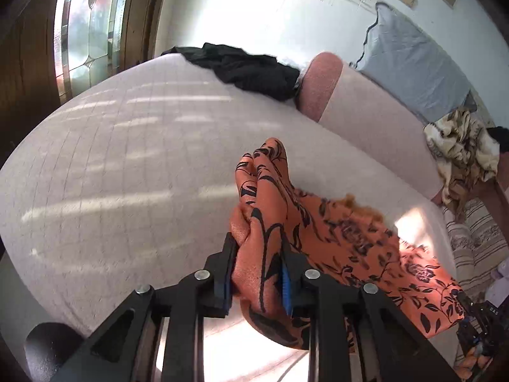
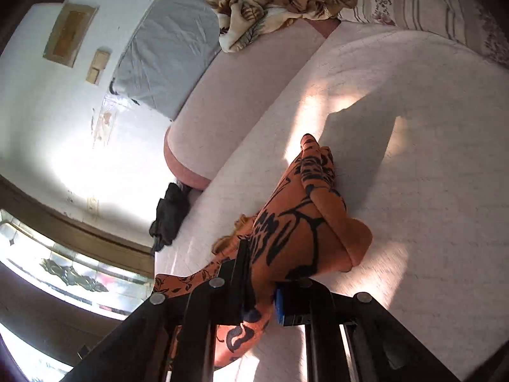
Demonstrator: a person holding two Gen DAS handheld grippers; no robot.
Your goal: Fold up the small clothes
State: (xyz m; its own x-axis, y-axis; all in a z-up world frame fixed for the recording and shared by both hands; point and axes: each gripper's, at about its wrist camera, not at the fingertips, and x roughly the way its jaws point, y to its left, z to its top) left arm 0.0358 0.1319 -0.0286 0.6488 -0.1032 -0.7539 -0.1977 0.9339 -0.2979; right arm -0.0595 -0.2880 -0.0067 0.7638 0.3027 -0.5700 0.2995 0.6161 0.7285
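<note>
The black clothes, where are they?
In the left wrist view the black clothes lie at the far edge of the white bed, beside the pink bolster.

Left wrist view: the orange floral garment point(image 1: 350, 232) is motion-blurred along its far edge and cut off at the lower right; its full shape cannot be told. The part bunched inside the left tool point(image 1: 257, 270) is hidden by the black fingers. The right tool point(image 1: 480, 321) shows only as a dark fragment at the frame edge. Right wrist view: the garment's lower portion passes under the right tool point(image 2: 264, 289), out of sight. The black cloth point(image 2: 170, 216) is too indistinct to identify.
</note>
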